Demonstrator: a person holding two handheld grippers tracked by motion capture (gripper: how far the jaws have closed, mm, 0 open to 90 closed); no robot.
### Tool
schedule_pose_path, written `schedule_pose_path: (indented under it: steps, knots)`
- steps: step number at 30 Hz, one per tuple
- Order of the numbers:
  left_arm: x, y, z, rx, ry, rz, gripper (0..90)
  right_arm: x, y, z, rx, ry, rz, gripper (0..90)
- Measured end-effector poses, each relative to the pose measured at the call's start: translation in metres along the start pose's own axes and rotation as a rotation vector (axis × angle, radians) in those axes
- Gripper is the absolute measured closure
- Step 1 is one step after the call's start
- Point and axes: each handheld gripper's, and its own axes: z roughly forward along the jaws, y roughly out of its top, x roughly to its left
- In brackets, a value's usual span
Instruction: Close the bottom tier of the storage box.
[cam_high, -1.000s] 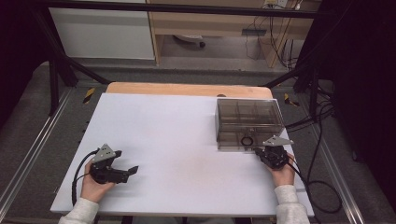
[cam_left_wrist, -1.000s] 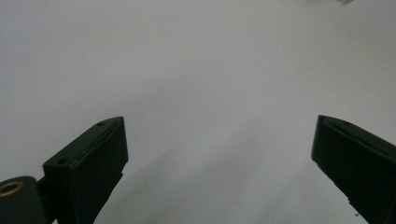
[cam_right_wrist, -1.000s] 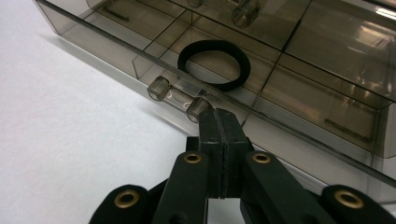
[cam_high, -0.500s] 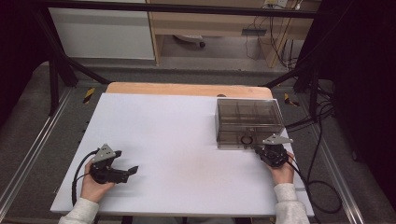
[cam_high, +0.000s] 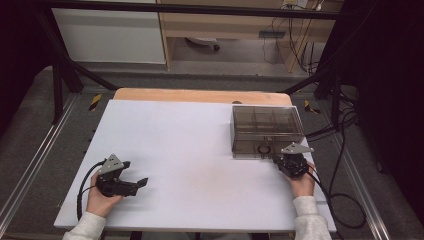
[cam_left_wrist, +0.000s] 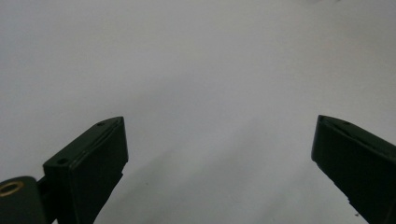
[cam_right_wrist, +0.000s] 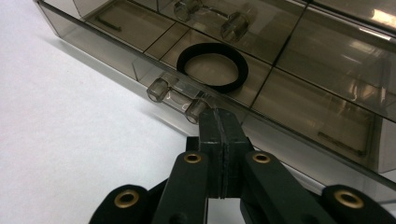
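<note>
Right gripper (cam_right_wrist: 219, 122) tips meet the box (cam_right_wrist: 299, 70) front by its clear handle (cam_right_wrist: 180, 99); can't tell if touching. Box cut off top & right. Black ring (cam_high: 263, 149) tiny from above.

The white table top (cam_high: 190, 150) lies bare across its left and middle, so a hand could cross it freely from the near edge to the wooden strip (cam_high: 200, 95) at the far side. The one thing standing in the way is the smoky clear organiser box (cam_high: 267, 131) at the right, reaching back toward the far edge. The right gripper (cam_right_wrist: 219, 126), its jaws pressed together, sits at the box's near wall beside a small clear handle (cam_right_wrist: 177, 95), leaving no room forward. A black elastic ring (cam_right_wrist: 212, 67) lies in the compartment beyond. The left gripper (cam_high: 132, 180) rests with jaws spread over bare surface.
</note>
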Motion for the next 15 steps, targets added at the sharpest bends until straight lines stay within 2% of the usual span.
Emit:
schedule_pose_path:
  steps: [15]
  knots:
    - [0.0003, -0.0001, -0.0001, -0.001, 0.001, -0.001, 3.6, -0.0006, 0.0021, 0.0026, -0.002, -0.006, -0.001, 90.0]
